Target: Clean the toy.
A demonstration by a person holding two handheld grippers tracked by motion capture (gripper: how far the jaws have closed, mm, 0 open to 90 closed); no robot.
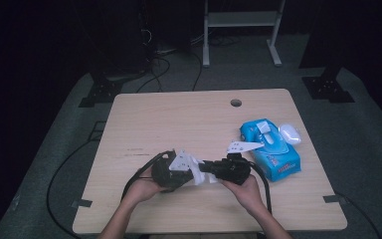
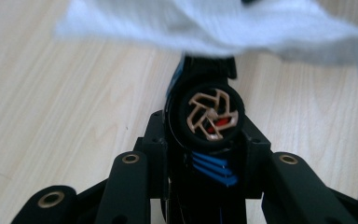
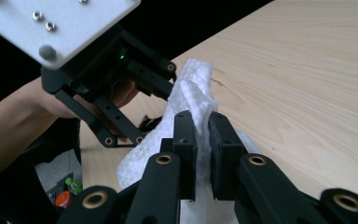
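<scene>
My left gripper (image 2: 206, 140) is shut on a small black toy car (image 2: 209, 114) with a bronze-spoked wheel and blue stripes. A white wipe (image 2: 205, 25) lies draped just beyond the car's far end. My right gripper (image 3: 200, 135) is shut on that wipe (image 3: 193, 91), which stands up crumpled between its jaws. In the high view the left gripper (image 1: 194, 174) and right gripper (image 1: 208, 168) point at each other near the table's front centre, with the wipe (image 1: 200, 175) between them. The left gripper's grey plate (image 3: 60, 23) fills the upper left of the right gripper view.
A blue pack of wipes (image 1: 271, 149) lies on the wooden table (image 1: 179, 119) to the right of the right hand, with a small white object (image 1: 289, 133) beside it. A cable hole (image 1: 236, 103) sits near the far edge. Cables trail off the left front.
</scene>
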